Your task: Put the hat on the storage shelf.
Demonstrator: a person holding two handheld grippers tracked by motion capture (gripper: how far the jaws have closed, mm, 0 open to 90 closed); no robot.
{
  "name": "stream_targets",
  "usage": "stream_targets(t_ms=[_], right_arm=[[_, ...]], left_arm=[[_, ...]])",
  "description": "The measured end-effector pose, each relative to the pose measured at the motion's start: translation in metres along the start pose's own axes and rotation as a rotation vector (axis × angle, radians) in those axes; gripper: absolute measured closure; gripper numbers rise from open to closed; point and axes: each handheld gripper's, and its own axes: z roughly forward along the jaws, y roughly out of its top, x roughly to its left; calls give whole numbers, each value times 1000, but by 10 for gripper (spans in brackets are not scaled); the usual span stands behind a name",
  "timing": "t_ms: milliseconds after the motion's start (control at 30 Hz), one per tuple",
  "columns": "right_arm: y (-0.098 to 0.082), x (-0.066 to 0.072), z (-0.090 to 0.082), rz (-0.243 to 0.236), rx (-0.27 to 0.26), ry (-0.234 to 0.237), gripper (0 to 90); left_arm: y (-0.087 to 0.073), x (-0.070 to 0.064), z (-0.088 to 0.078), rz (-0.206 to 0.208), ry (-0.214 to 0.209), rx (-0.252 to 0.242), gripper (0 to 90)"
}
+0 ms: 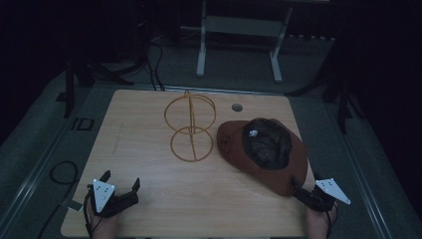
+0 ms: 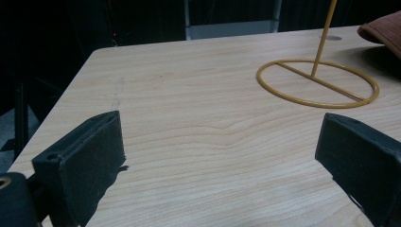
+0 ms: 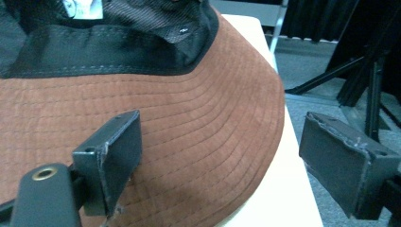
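A brown brimmed hat [image 1: 263, 152] lies upside down at the table's right side, its black lining [image 1: 267, 143] facing up. A gold wire stand [image 1: 190, 130] made of two rings on a post stands left of the hat. My right gripper [image 1: 302, 191] is open at the near edge of the hat's brim [image 3: 203, 137], one jaw over the brim and one beyond its edge. My left gripper [image 1: 119, 181] is open over bare wood near the front left corner, with the stand's base ring [image 2: 318, 83] ahead.
The wooden table [image 1: 149, 164] has a small round grommet hole [image 1: 237, 107] near its far edge. Beyond it stands a white frame [image 1: 239, 35] on a dark floor, with cables [image 1: 62, 172] to the left.
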Motion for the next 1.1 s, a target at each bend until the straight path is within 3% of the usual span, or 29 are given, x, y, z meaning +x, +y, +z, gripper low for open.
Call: stream_targets(t_ms=[133, 267, 400, 533, 600, 700, 767, 867, 967, 1033, 1100], right_arm=[[0, -1, 0, 12, 5, 9, 140], [0, -2, -1, 12, 0, 15, 140], [1, -3, -2, 18, -12, -2, 140], [8, -10, -8, 63, -24, -10, 139], [16, -16, -12, 99, -36, -5, 134], [37, -21, -17, 71, -20, -43, 134], [52, -25, -14, 59, 32, -48, 134], [74, -31, -7, 82, 86, 18, 135], [93, -30, 3, 75, 139, 35, 125], [103, -28, 10, 63, 143, 60, 116], [109, -22, 18, 33, 147, 25, 116]], left_arm=[[2, -3, -2, 35, -13, -11, 27], [2, -4, -2, 32, -23, -10, 27], [3, -5, -3, 4, -42, -33, 27], [4, -9, -3, 13, -71, -53, 27], [5, -11, -3, 23, -78, -52, 26], [6, -15, -3, 30, -90, -39, 26], [7, -16, -3, 27, -103, -38, 27], [8, -17, -4, 11, -101, -30, 26], [9, -17, -4, -4, -109, -21, 27], [9, -17, -4, -12, -112, -11, 27], [10, -17, -4, -36, -124, 10, 27]])
